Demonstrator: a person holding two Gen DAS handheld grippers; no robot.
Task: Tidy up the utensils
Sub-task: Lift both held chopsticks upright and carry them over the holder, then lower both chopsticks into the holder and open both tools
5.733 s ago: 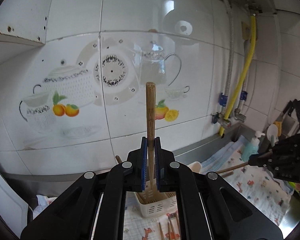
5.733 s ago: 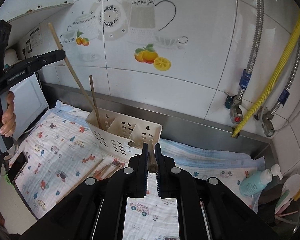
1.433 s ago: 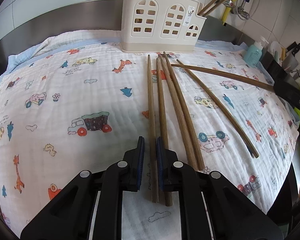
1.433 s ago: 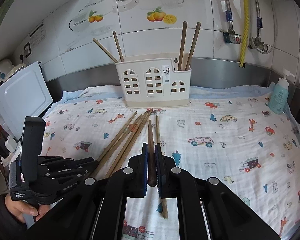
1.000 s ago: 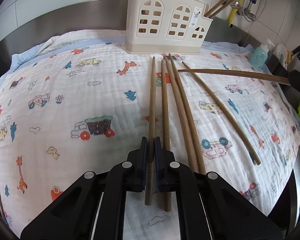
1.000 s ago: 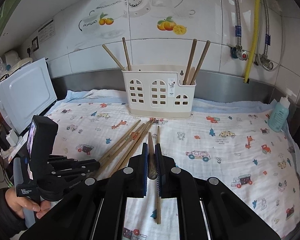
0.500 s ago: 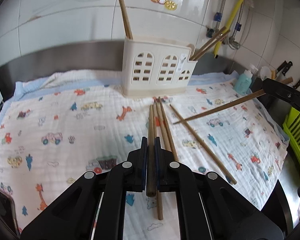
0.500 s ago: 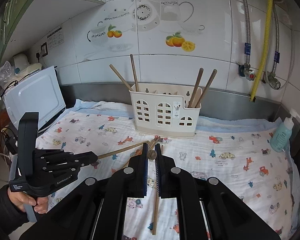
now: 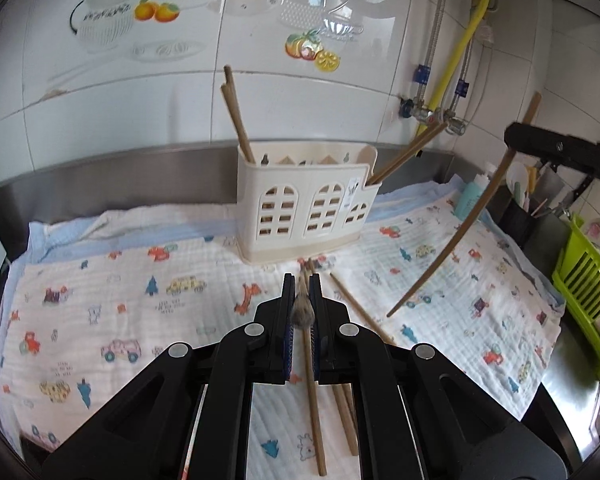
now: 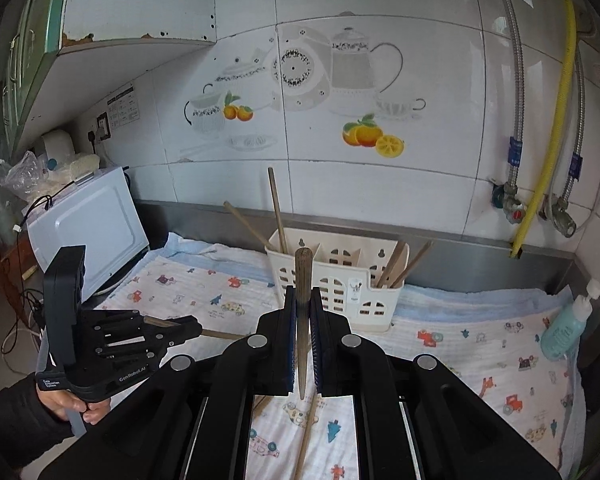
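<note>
My left gripper is shut on a brown wooden chopstick, seen end-on and lifted above the printed cloth. My right gripper is shut on another chopstick that stands nearly upright between its pads. The cream utensil holder stands at the back against the wall, with chopsticks in its left end and more chopsticks in its right end. Several loose chopsticks lie on the cloth below. The right gripper also shows at the right edge, its chopstick slanting down.
A white appliance stands at the left end of the counter. A teal soap bottle and a green dish rack sit at the right. Metal hoses and a yellow hose run down the tiled wall. A hand holds the left gripper.
Both grippers have risen off the cloth, each carrying a chopstick it had closed on. The right chopstick has swung from lying flat to nearly upright.
</note>
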